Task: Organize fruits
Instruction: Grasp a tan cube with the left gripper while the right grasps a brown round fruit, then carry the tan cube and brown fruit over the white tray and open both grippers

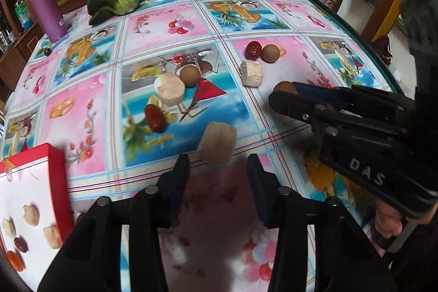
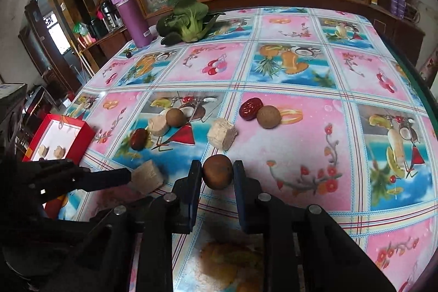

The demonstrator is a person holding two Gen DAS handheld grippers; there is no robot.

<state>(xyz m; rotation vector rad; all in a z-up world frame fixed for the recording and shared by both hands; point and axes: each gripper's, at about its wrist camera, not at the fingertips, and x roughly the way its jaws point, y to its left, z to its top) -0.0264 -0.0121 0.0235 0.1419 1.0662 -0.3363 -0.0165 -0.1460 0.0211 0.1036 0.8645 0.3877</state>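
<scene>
Loose fruits and beige chunks lie on a fruit-print tablecloth (image 1: 219,18). My left gripper (image 1: 217,163) is open, with a beige chunk (image 1: 217,141) just ahead of its fingertips. My right gripper (image 2: 217,171) is shut on a brown round fruit (image 2: 217,178) that rests on the cloth. The left view also shows that fruit (image 1: 283,86) between the right gripper's (image 1: 284,95) fingers. A red box (image 1: 57,182) at the lower left holds several beige pieces and a red date. A date (image 2: 250,106), a brown fruit (image 2: 268,116) and a beige chunk (image 2: 221,137) lie farther off.
A second cluster lies to the left: a brown fruit (image 2: 175,116), a beige round piece (image 2: 158,126) and a date (image 2: 138,138). A purple bottle (image 2: 131,15) and a leafy green vegetable (image 2: 189,21) stand at the far edge. The table's rim (image 2: 421,89) curves along the right.
</scene>
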